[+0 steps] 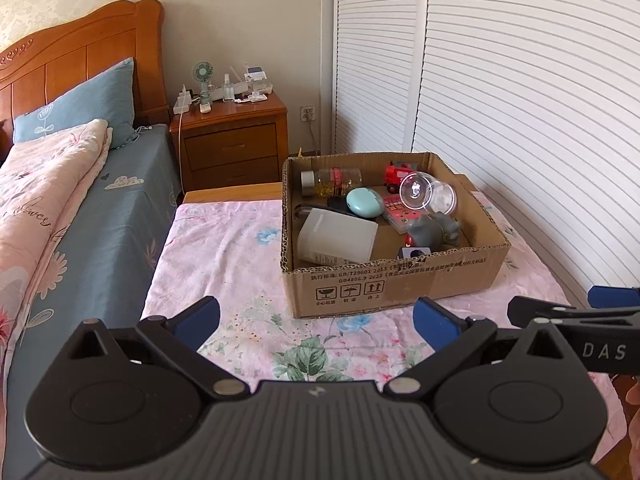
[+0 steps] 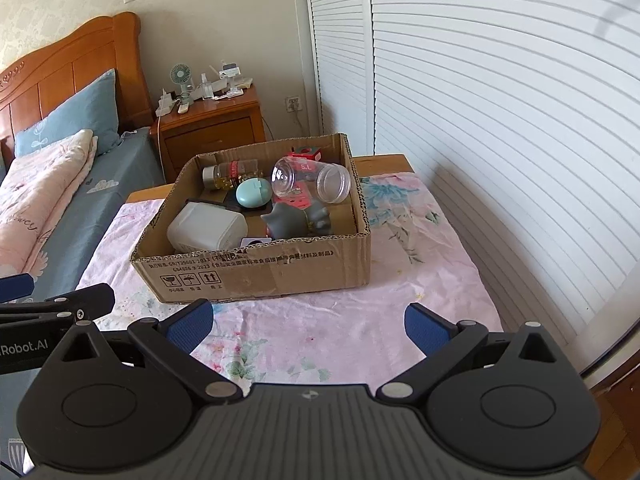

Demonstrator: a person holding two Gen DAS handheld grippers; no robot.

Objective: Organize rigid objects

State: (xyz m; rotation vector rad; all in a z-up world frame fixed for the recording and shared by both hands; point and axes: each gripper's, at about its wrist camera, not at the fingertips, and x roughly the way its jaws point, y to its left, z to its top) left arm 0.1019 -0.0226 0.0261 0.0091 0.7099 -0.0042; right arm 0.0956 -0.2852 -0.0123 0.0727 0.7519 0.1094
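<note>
Bedroom light falls on a floral-clothed surface (image 2: 360,320) beside the bed (image 1: 100,208), with louvred wardrobe doors (image 2: 500,140) to my right. On it sits the cardboard box (image 2: 256,272), already holding a white jug (image 2: 206,228), a clear jar (image 2: 310,178), a teal case (image 2: 253,193) and a grey figure (image 2: 296,220). My left gripper (image 1: 316,322) and right gripper (image 2: 308,324) both hover short of the box, fingers spread apart and empty. Reaching in, I judge the clear jar could roll or the loose cloth could drag.
</note>
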